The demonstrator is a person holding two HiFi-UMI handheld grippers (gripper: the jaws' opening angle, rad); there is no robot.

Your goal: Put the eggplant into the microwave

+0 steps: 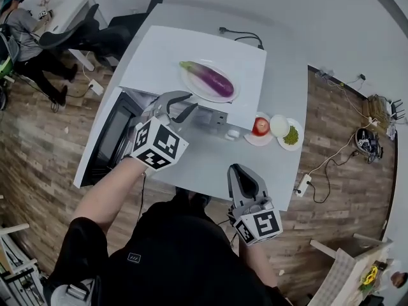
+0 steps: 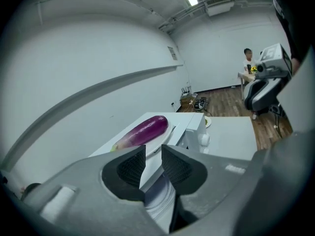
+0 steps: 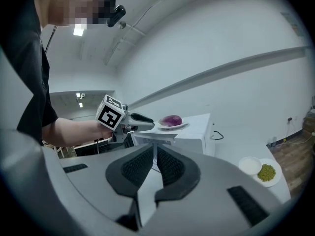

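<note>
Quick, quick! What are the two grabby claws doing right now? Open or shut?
Left gripper: open, nothing between its jaws.
Right gripper: shut, holding nothing.

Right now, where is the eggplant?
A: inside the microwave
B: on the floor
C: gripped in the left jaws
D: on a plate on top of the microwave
D: the eggplant lies on a white plate that sits on top of the microwave.
</note>
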